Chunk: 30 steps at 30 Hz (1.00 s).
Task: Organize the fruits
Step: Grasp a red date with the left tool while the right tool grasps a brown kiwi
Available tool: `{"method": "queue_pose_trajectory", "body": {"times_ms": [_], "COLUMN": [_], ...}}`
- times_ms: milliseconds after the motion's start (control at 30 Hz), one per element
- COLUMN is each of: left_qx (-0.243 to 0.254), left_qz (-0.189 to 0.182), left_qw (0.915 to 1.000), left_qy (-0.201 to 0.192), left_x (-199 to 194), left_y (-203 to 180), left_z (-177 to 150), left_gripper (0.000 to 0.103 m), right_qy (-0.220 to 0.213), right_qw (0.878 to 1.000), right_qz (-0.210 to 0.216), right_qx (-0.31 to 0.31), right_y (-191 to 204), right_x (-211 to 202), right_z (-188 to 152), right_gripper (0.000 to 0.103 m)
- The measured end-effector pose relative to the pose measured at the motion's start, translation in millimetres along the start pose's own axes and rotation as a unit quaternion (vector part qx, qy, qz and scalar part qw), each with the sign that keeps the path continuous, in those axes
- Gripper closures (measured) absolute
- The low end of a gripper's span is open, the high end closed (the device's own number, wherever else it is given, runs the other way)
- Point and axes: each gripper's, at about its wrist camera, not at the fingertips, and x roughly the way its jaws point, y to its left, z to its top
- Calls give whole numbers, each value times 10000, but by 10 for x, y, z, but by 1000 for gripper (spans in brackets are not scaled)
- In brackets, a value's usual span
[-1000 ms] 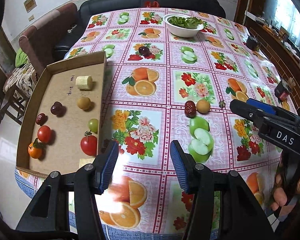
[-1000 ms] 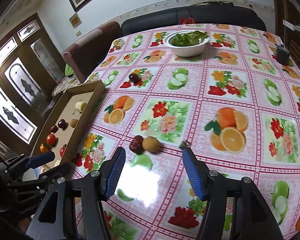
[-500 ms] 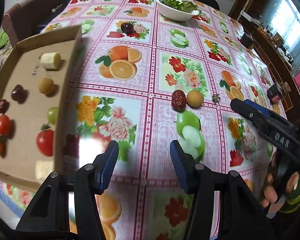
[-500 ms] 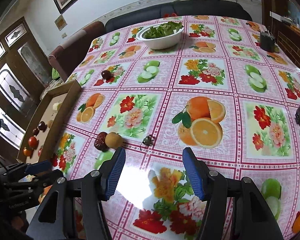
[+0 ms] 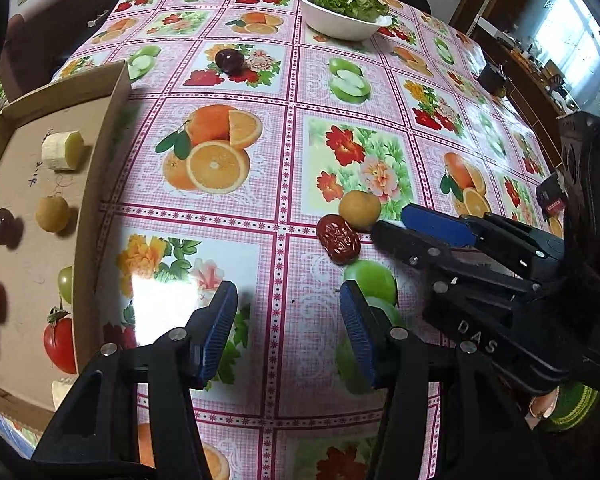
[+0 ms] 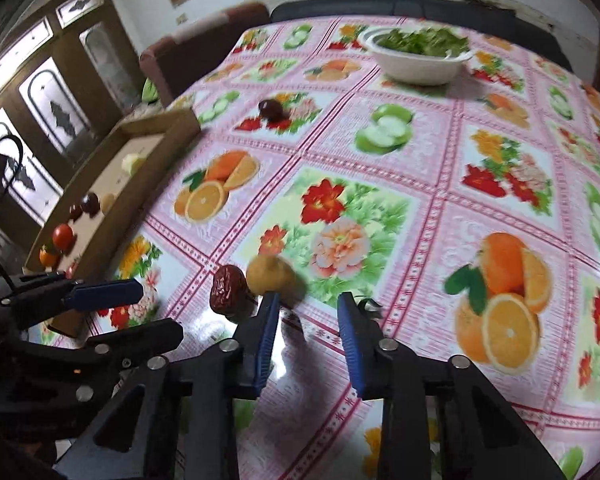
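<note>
A red date (image 5: 338,238) and a round yellow-brown fruit (image 5: 359,209) lie side by side on the fruit-print tablecloth; both show in the right wrist view, the date (image 6: 228,293) left of the yellow fruit (image 6: 269,274). My right gripper (image 6: 308,330) is open and empty, low over the table just behind the yellow fruit; it also shows in the left wrist view (image 5: 396,224). My left gripper (image 5: 288,330) is open and empty, nearer than the date. A dark plum (image 5: 230,60) lies farther back. A cardboard tray (image 5: 100,184) at left holds several fruits.
A white bowl of greens (image 5: 342,20) stands at the far end of the table. A small dark stem piece (image 6: 370,306) lies by my right fingertip. A dark cup (image 5: 490,76) and a small red-labelled box (image 5: 552,198) sit near the right edge.
Both grippers have moved forward and lower toward the date and yellow fruit. The right gripper now sits right behind the yellow fruit. Both stay open.
</note>
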Motion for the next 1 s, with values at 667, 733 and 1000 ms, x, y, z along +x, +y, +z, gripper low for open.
{"method": "queue_pose_trajectory", "body": {"times_ms": [667, 733, 1000], "left_qx": [-11, 35, 335], "left_qz": [-239, -214, -88], "left_qw": [9997, 9997, 9991], "left_qy": [-10, -76, -228], "left_x": [222, 262, 280], "left_y": [-100, -155, -271], "left_z": [215, 271, 246], "left_gripper": [51, 51, 78], "right_qy": [-282, -405, -525], "right_qw": [9987, 9976, 9927], "right_qz": [386, 330, 323], "right_qx": [167, 458, 1034], "right_y": [-193, -341, -555], "right_x": [-85, -210, -429], "right_z": [278, 248, 78], "right_gripper": [79, 79, 79]}}
